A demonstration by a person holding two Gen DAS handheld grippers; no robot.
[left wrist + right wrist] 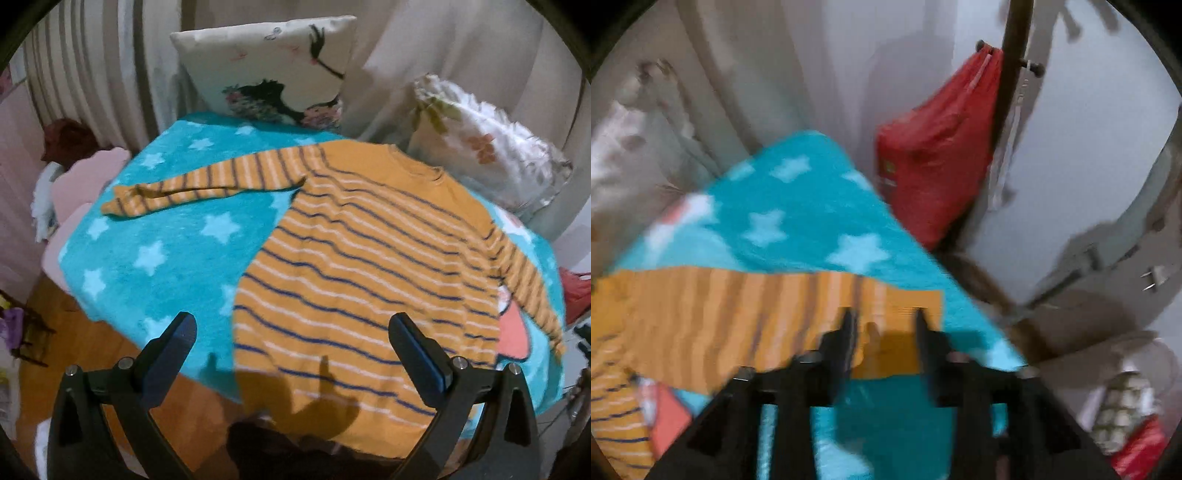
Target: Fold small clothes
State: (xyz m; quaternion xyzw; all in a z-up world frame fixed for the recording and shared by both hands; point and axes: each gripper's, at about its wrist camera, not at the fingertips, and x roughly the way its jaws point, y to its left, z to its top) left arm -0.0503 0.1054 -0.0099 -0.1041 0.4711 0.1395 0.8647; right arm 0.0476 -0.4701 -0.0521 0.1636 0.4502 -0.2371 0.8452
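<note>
Knitted striped sweater (pixel 354 266) on a fluffy fleece blanket (pixel 147 236); fingers (pixel 173 350) matt plastic.

A: How is the scene lit?
B: Dimly; gripper shadows are cast on the striped orange knitted sweater (pixel 354 258).
A: And sharpness?
B: Heavy motion blur is seen around it in the right wrist view, and edges are bent throughout.

Left wrist view: high, angled down over whole striped sweater (pixel 354 258) on star blanket (pixel 155 236). Right wrist view: closer, blurred, above sleeve end (pixel 768 317). Both share sweater, blanket.
</note>
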